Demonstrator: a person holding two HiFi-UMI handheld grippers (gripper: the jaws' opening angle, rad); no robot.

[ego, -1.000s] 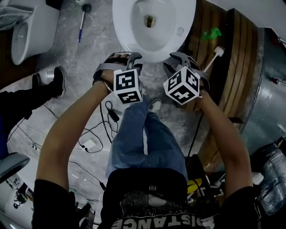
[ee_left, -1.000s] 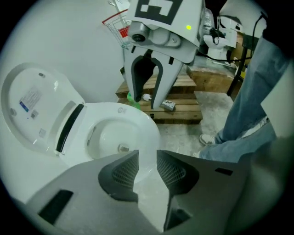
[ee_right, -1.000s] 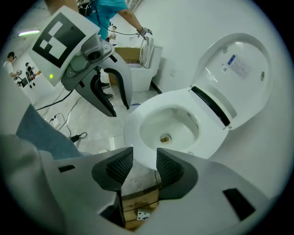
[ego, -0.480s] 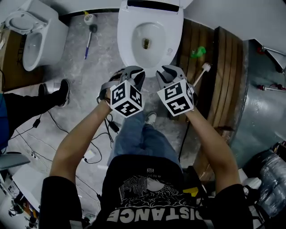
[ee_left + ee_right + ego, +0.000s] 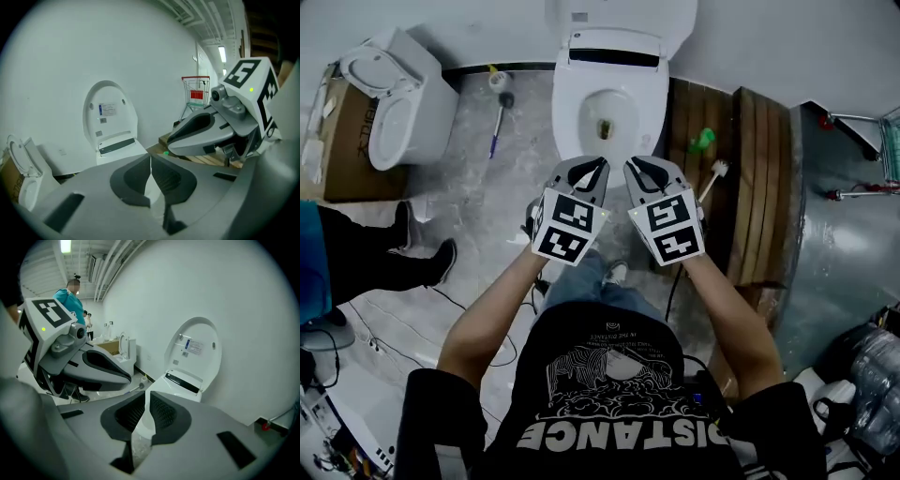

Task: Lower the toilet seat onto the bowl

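Grey marble floor and a white wall surrounded the toilet bowl [image 5: 577,111]. The toilet seat [image 5: 619,21] stood upright against that wall, well apart from both tools; you could not separate seat from lid in any view.

Compared with one second earlier, you had drawn both tools back from the front of the bowl, and both sets of jaws had come in from wide apart. The left gripper [image 5: 591,164] had its jaws together on nothing. The right gripper [image 5: 639,164] had its jaws closing, nearly together, with nothing between them.

Assessment: the lowering step had not begun. You would need to reach forward past the bowl to the raised seat.
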